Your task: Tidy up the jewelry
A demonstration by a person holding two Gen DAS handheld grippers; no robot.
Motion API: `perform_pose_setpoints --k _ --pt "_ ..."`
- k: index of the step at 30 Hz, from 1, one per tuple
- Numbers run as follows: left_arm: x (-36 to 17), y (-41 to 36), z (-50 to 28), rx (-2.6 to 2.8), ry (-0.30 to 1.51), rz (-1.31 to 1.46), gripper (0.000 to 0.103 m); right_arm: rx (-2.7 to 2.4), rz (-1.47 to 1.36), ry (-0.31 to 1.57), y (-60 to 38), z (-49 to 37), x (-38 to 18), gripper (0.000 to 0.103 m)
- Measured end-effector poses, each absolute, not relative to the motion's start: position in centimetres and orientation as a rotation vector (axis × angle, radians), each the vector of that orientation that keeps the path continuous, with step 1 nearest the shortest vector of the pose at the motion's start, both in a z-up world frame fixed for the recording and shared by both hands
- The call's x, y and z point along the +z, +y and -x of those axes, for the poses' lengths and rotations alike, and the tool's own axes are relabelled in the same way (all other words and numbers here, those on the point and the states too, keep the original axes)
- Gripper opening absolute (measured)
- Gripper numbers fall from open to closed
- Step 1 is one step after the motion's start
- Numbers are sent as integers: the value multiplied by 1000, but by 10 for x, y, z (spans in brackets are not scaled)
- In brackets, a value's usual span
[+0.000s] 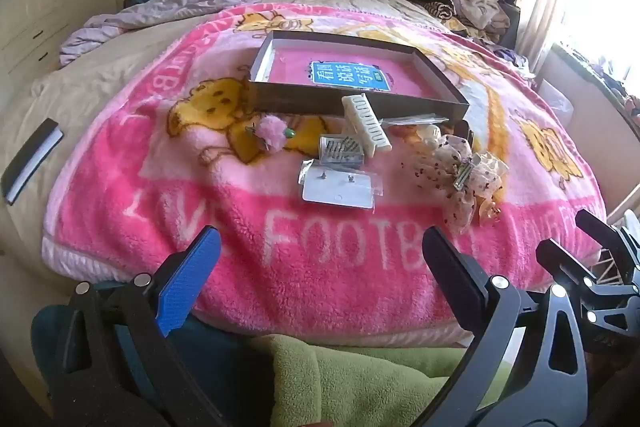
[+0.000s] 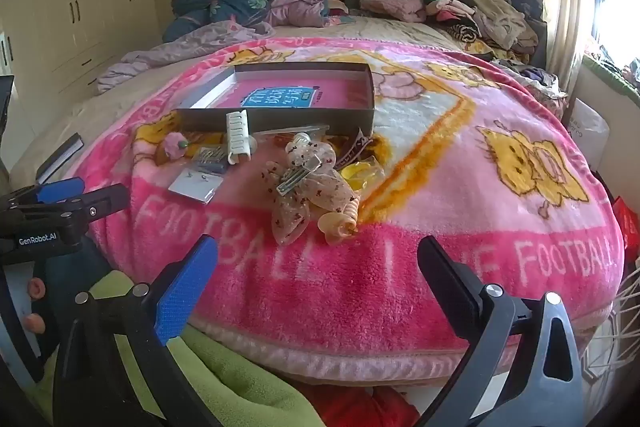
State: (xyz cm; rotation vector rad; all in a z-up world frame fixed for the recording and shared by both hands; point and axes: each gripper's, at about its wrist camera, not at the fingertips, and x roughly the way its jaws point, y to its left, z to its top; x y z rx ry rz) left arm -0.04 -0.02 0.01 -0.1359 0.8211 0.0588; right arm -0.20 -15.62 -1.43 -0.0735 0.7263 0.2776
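Both grippers hover off the near edge of the bed, jaws spread wide and carrying nothing. The left gripper (image 1: 320,267) sits beside the right gripper (image 2: 316,275), which in the left wrist view pokes in at about 4 o'clock.

Past the jaws lies the pink blanket (image 1: 328,291), and the jewelry is scattered over its middle, well apart from either gripper. In the left wrist view, the nearest piece is the white earring card (image 1: 339,189) at 12 o'clock, lying flat with its long axis across the view. Just behind it sits a small clear box of clips (image 1: 342,150), then a cream hair comb (image 1: 366,125) propped against the box wall, its long axis running near to far. A fluffy pink hair tie (image 1: 271,134) lies at 11 o'clock.

In the right wrist view, the sheer bow hair clip (image 2: 308,183) lies at 12 o'clock, its metal bar tilted, with a yellow piece (image 2: 360,173) just beside it at 1 o'clock. The right gripper seems nearer to this cluster, the left nearer to the card.

Farthest is the shallow open box (image 1: 352,103), likely the destination. Its near wall stands up behind the items, so anything carried must clear that edge. Bare blanket lies in front of the scattered pieces, giving room to approach.
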Motion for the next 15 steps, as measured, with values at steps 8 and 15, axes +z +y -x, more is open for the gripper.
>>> perform_pose_setpoints --k 8,15 --pt "0 -1 0 63 822 133 93 279 78 722 -155 3 -14 97" --pt "5 3 -1 61 819 136 93 283 60 727 -158 2 -14 97"
